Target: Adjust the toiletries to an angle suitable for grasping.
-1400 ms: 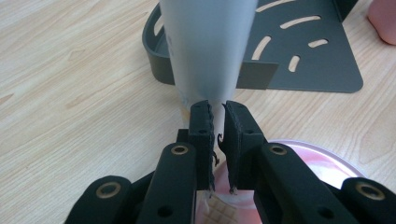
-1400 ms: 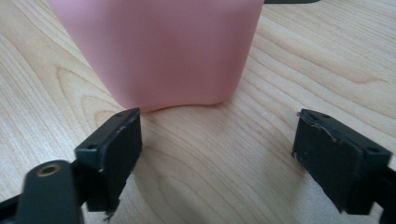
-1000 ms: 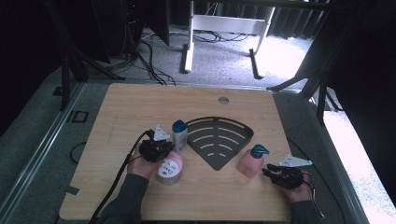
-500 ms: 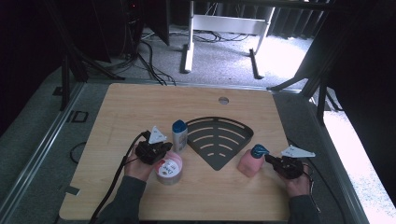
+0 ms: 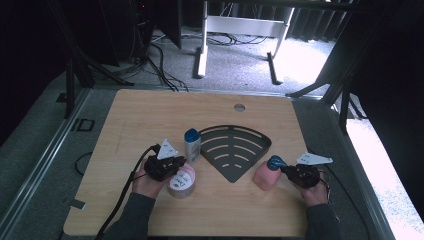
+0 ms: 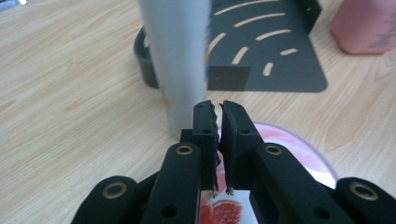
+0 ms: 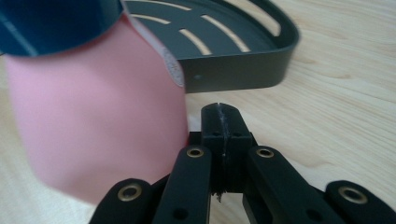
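While both claws pinched shut, empty: pink bottle [image 5: 265, 176], blue cap, upright beside right claw [image 5: 286, 170].

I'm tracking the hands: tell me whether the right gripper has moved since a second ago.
Yes. The right gripper has moved up the high view toward the black rack, now beside the pink bottle.

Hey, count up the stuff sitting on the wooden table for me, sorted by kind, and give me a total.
Bottles: 2, a pink bottle with a blue cap and a grey bottle with a blue cap
Round tubs: 1, a pink-lidded tub
Black slotted corner trays: 1, the corner tray
Total: 4
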Action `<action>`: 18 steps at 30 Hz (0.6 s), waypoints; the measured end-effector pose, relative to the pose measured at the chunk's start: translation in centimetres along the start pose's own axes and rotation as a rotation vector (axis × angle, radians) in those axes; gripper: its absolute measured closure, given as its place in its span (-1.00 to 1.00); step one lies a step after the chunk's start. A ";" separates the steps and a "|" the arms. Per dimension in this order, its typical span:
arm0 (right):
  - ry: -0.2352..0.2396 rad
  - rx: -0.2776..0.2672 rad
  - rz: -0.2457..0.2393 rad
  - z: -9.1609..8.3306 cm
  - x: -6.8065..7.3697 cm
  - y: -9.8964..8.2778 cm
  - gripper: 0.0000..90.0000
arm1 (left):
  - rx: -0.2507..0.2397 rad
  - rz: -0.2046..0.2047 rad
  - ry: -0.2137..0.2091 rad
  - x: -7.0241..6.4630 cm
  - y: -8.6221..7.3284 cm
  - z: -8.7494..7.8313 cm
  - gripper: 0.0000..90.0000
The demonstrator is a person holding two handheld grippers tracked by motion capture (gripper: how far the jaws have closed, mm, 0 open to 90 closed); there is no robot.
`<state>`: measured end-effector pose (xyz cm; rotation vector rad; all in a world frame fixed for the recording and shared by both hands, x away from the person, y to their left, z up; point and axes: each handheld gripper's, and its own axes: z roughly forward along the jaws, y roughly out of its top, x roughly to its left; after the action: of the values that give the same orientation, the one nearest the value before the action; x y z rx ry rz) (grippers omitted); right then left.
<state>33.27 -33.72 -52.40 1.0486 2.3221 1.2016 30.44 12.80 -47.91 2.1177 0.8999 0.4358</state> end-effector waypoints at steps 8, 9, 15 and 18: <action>0.049 0.001 -0.032 0.1 1.0 -0.2 1.00 | -0.002 0.002 -0.018 -0.3 0.0 0.2 0.83; 0.056 0.004 -0.041 0.2 1.3 -0.1 1.00 | -0.004 0.003 -0.028 -0.5 0.0 0.4 0.83; 0.038 0.031 -0.056 1.2 1.1 0.5 1.00 | -0.002 0.006 -0.041 -0.7 0.0 0.6 0.83; 0.053 0.031 -0.064 1.6 1.1 1.0 1.00 | 0.003 0.008 -0.045 -0.7 0.0 0.8 0.83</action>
<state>33.90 -31.60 -52.52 0.9568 2.4028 1.1863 30.37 11.90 -48.42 2.1260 0.8678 0.3896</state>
